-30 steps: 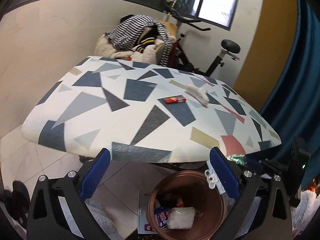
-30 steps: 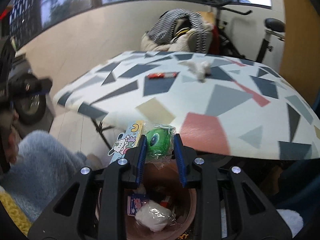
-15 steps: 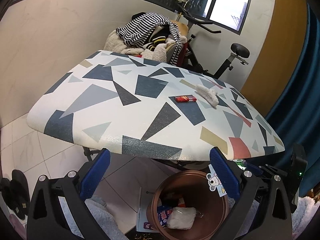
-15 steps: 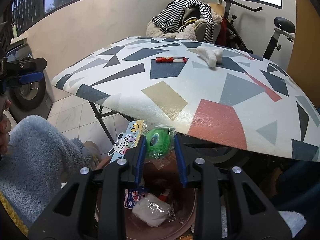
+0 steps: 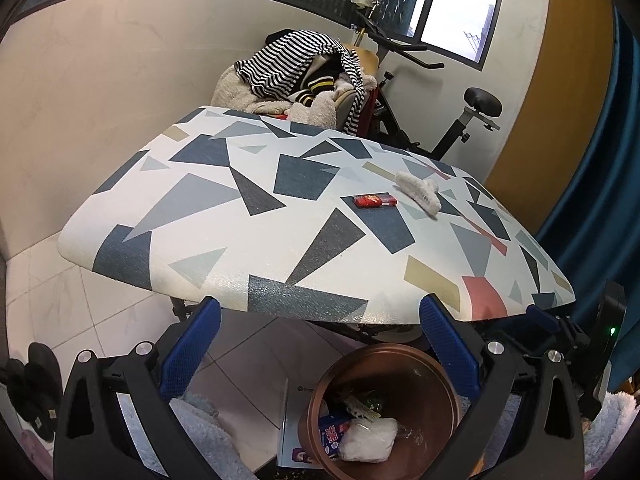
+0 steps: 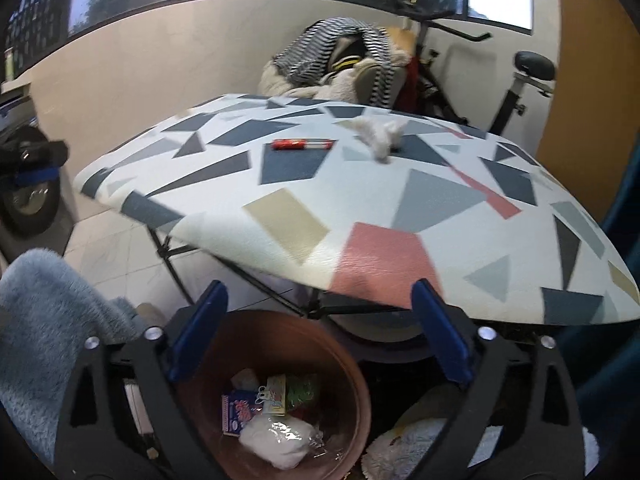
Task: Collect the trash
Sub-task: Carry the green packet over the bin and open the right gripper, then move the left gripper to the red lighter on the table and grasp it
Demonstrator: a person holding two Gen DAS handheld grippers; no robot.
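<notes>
Now the right gripper (image 6: 318,320) — jaws opening, nothing between them — hangs over the round copper-brown bin (image 6: 352,364); the left gripper (image 5: 320,344) stands wide and empty, so keep both clear until the trash settles.

Table above, bin below at its near edge.
On the table with the geometric-patterned top (image 5: 240,216) a small red wrapper (image 5: 374,200) lies toward the far side, and a crumpled white tissue (image 5: 418,194) is just beside it on the right. Behind the table a pile of striped clothes (image 5: 296,68) sits on a chair, with an exercise bike (image 5: 460,120) to its right. Under the near edge stands a round copper-brown bin (image 6: 348,368); inside it are a white plastic wad (image 6: 276,442), a printed packet (image 6: 236,416) to its left and a green wrapped item (image 6: 302,392) behind.
</notes>
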